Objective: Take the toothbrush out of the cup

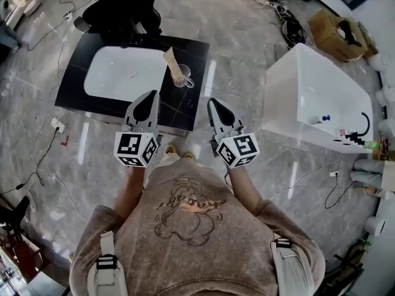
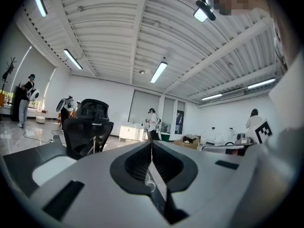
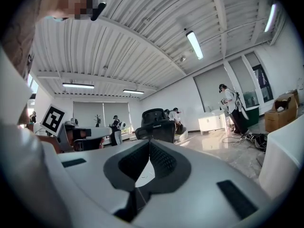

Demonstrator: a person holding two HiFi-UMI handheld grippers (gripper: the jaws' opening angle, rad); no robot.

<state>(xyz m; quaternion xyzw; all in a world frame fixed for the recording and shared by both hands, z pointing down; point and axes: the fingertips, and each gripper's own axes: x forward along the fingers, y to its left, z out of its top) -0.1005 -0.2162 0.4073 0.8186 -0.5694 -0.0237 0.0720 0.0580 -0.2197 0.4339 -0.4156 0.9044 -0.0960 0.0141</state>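
Observation:
A clear glass cup (image 1: 184, 78) stands on the black table (image 1: 185, 113), just right of the white basin (image 1: 123, 73). A tan toothbrush (image 1: 171, 60) leans in the cup, slanting up to the left. My left gripper (image 1: 151, 95) hovers over the table's near edge, short of the cup, with its jaws shut and empty. My right gripper (image 1: 212, 102) is level with it, off the table's right corner, also shut and empty. In the left gripper view the left gripper (image 2: 151, 144) has its tips pressed together. The right gripper (image 3: 149, 144) shows the same in the right gripper view.
A black office chair (image 1: 123, 5) stands behind the table. A large white tub (image 1: 315, 97) sits on the floor to the right, a cardboard box (image 1: 336, 32) beyond it. Cables and a power strip (image 1: 57, 125) lie on the glossy floor. People (image 2: 152, 122) stand far off.

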